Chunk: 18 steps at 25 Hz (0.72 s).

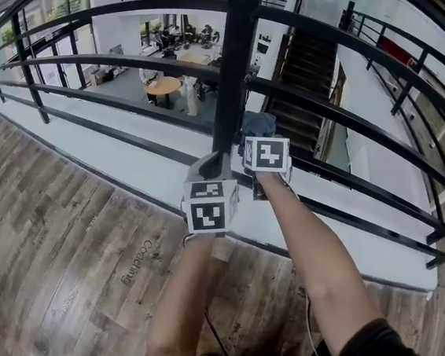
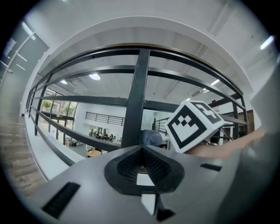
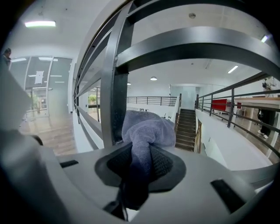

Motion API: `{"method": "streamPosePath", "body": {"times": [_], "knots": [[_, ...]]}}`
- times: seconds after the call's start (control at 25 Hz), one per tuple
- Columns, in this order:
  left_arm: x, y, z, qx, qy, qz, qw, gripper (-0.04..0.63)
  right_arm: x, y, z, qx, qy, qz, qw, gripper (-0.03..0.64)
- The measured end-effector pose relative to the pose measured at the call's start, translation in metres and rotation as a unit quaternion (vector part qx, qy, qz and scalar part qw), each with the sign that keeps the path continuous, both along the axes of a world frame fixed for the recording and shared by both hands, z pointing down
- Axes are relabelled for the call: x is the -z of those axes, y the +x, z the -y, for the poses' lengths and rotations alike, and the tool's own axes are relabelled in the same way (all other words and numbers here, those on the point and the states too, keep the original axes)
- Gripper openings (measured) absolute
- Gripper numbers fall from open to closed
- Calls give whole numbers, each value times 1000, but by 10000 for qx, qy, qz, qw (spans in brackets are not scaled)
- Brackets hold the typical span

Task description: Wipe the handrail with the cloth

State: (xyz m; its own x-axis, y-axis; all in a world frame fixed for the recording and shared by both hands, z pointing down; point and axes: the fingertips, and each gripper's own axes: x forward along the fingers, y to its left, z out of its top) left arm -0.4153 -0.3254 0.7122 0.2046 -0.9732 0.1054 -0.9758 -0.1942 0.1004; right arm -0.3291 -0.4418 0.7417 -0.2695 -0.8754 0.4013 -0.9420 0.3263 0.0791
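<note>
Blue-grey cloth (image 3: pixel 146 129) bunches out of the right gripper (image 3: pixel 140 164), whose jaws are clamped on its lower folds, as a person works along a black metal balustrade on an upper floor. The wad sits just ahead of the jaws and presses against, or lies just beside, the upright post (image 1: pixel 233 53); the pictures do not settle which. The left gripper (image 2: pixel 142 165) hangs just to the right gripper's left and slightly behind it. Its jaws are drawn together with nothing between them.

Judging by this, the job looks barely begun, or at least far from finished. The cloth meets the balustrade low down, at the post, well below the handrail (image 2: pixel 144 49) that caps it. A broad cross bar (image 3: pixel 197 46) passes above the right gripper, and no damp streak or cleaned band shows on any of the metal. What has been wiped cannot be read from here; the top rail's long curve to either side seems left to do.

Behind both tools lies a floor (image 1: pixel 56 254) of grey-brown wood planks, and ahead of them a white ledge (image 1: pixel 125 156) runs under the bars. Beyond the bars the building opens onto an atrium with desks and a round table (image 1: pixel 163 85) below. A dark staircase (image 3: pixel 186 129) climbs ahead and to the right gripper's right, under white ceilings with strip lights.
</note>
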Motion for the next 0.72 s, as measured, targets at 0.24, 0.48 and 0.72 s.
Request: {"method": "streamPosePath", "body": {"times": [0.24,0.48,0.72], "knots": [[8,7,0,194,48,55,9998,-2,-1,33,-5,-9,-79,24,10000,94],[4,37,0,38,-9,175,9998,-2,-1,73,-16,-130,-101,-4,9999,94],[2,79,0,-154,-17,832,9964,-2,-1,120,-31,-284,-72,-106,9995,94]]}}
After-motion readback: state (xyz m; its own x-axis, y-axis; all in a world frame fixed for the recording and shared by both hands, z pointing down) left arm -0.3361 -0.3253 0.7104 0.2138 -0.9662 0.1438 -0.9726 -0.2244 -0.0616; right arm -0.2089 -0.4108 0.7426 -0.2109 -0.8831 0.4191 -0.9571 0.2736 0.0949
